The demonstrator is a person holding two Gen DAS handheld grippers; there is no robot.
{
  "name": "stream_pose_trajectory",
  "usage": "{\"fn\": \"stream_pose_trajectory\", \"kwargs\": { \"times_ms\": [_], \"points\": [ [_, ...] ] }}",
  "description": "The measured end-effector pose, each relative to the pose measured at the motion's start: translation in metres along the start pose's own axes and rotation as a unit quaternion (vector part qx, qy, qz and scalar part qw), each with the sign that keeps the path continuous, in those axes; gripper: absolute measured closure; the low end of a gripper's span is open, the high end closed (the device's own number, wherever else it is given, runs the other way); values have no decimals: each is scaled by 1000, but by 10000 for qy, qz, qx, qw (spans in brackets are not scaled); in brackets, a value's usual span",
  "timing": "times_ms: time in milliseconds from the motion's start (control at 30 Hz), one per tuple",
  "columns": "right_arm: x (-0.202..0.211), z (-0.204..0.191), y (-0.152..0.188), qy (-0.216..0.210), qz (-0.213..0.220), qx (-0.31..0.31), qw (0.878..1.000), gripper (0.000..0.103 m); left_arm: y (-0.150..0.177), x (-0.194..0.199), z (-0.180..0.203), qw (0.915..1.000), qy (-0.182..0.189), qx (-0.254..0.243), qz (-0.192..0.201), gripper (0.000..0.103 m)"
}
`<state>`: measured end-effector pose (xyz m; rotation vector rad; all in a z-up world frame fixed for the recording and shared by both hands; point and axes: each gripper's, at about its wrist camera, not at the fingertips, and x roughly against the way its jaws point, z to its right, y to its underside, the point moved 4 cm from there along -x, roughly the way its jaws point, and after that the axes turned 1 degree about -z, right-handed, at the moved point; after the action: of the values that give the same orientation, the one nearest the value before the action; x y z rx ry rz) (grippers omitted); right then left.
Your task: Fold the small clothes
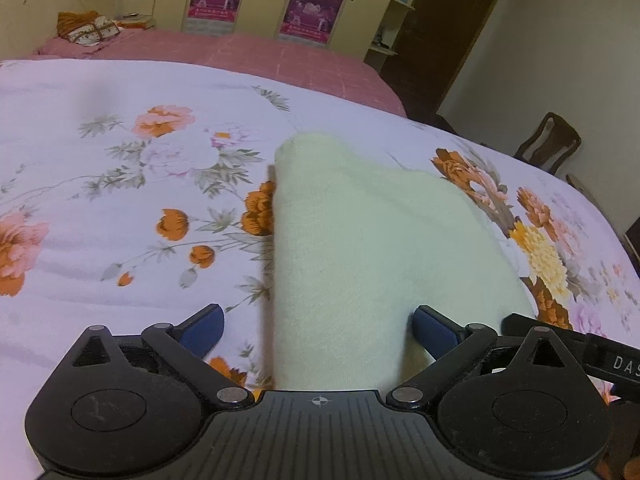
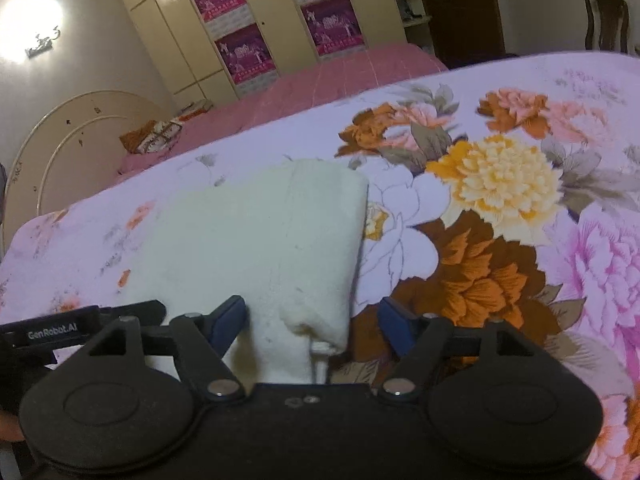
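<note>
A pale cream knitted garment [image 1: 360,248] lies folded on the floral bedspread [image 1: 120,184]. It also shows in the right wrist view [image 2: 256,248]. My left gripper [image 1: 318,326] is open, its blue-padded fingers straddling the garment's near left end; the cloth runs between them under the gripper body. My right gripper [image 2: 312,320] is open, its fingers either side of the garment's near right corner, where a folded edge and a small white tab [image 2: 320,354] lie. The other gripper's black arm shows at the edge of each view.
The floral bedspread [image 2: 500,208] covers the near bed. A pink bed [image 1: 248,56] with folded cloth [image 1: 90,28] lies behind. Wardrobes with pink posters [image 1: 312,12] line the far wall. A wooden chair [image 1: 552,144] stands at the right, by a dark doorway.
</note>
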<state>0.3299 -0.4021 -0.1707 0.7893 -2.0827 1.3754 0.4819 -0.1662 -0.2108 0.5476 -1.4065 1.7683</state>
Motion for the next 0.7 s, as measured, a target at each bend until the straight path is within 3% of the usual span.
{"fn": "stream_pose_trajectory", "kwargs": {
  "times_ms": [133,233,300,367,433,633,700],
  "points": [
    [-10,5,-2,-178,-69,-290,9994,20,-2,-5,4,9999,86,-41,-42,4],
    [-18,2,-6,-301,-118,-317,9990,22,-3,-7,6,9999,144,-66,-46,4],
    [-23,0,-8,-340,-127,-324,9988,22,-3,-7,8,9998,199,-87,-31,14],
    [-28,-3,-11,-383,-143,-300,9987,32,-4,-7,11,9995,295,-111,-47,24],
    [-31,-4,-13,-531,-249,-433,9973,46,-6,-7,12,9993,343,-78,-86,24],
    [-34,-1,-14,-640,-302,-453,9965,46,-6,-9,6,9985,531,-20,-91,29],
    [-36,-4,-14,-586,-251,-409,9971,46,-7,-9,7,9987,507,39,-46,35]
  ]
}}
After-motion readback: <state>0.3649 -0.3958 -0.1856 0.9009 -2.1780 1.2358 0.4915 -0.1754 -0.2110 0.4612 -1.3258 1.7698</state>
